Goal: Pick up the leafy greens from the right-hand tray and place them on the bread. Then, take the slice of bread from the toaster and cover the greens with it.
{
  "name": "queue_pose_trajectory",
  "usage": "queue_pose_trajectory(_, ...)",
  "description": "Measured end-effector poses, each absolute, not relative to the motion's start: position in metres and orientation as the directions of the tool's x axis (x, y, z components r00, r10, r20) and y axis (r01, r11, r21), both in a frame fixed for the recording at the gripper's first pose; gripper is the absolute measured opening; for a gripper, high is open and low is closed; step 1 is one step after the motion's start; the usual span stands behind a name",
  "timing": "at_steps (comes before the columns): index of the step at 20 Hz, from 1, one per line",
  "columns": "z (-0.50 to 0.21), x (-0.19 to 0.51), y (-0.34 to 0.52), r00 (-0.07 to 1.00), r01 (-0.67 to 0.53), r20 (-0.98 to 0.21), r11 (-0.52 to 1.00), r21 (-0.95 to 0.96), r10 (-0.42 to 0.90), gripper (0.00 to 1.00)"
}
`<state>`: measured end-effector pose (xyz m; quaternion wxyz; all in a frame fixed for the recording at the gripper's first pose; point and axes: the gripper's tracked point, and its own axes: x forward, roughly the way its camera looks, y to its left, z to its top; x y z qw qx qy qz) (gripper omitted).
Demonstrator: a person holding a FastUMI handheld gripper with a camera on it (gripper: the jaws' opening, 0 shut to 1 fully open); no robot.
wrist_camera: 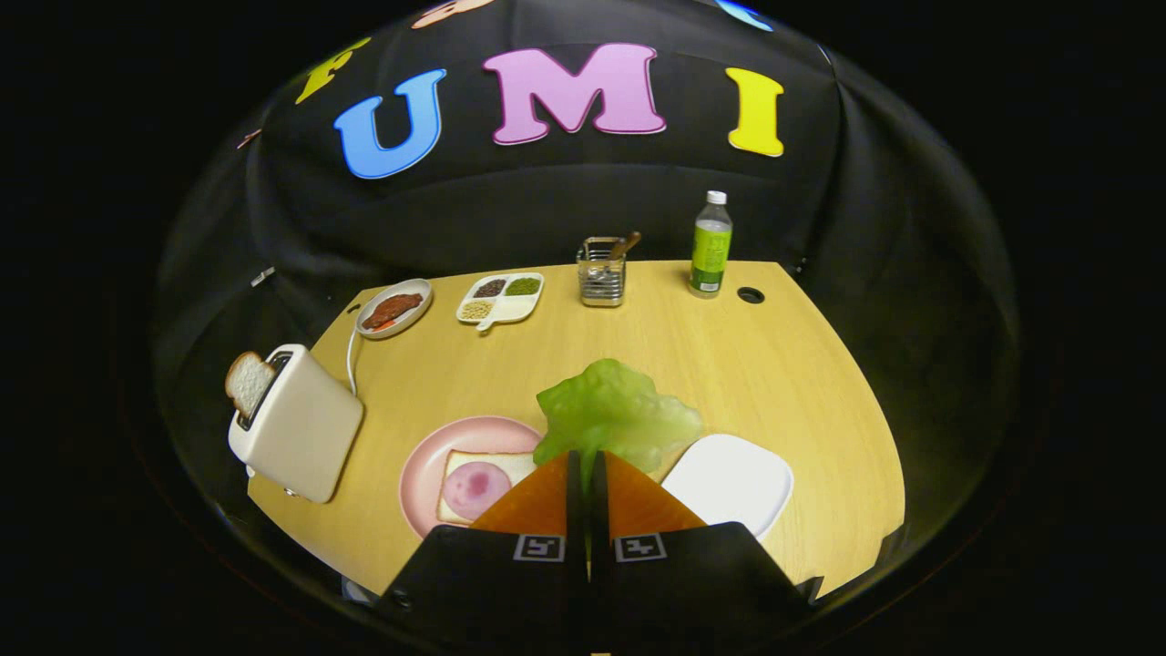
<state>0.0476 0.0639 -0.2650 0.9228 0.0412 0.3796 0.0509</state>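
Observation:
My gripper [584,465] is shut on the leafy greens [612,415], a pale green lettuce leaf that hangs from the fingertips above the table. Just left of the fingers lies a pink plate [421,469] holding a bread slice [496,466] with a round pink ham slice [475,489] on top. Right of the fingers sits the white tray [733,481], bare on its surface. Further left stands a cream toaster [296,424] with a slice of bread [247,383] sticking up out of its slot.
At the back of the wooden table [774,364] stand a plate of meat [393,309], a divided dish of beans [501,298], a metal utensil holder [601,271] and a green-labelled bottle [710,246]. A cable hole [751,294] lies beside the bottle.

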Motion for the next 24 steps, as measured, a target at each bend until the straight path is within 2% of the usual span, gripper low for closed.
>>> queue_pose_trajectory(4, -0.278, 0.040, 0.118, 0.655, -0.148, -0.723, 0.975, 0.163, 0.220, 0.05)
queue_pose_trajectory(10, -0.310, 0.031, 0.163, 0.586, -0.205, -0.764, 0.962, 0.182, 0.269, 0.05)
queue_pose_trajectory(18, -0.349, 0.026, 0.170, 0.528, -0.189, -0.815, 0.969, 0.158, 0.236, 0.10)
queue_pose_trajectory(22, -0.356, 0.029, 0.165, 0.520, -0.183, -0.825, 0.972, 0.147, 0.223, 0.21)
queue_pose_trajectory(24, -0.357, 0.030, 0.163, 0.516, -0.177, -0.829, 0.974, 0.141, 0.214, 0.34)
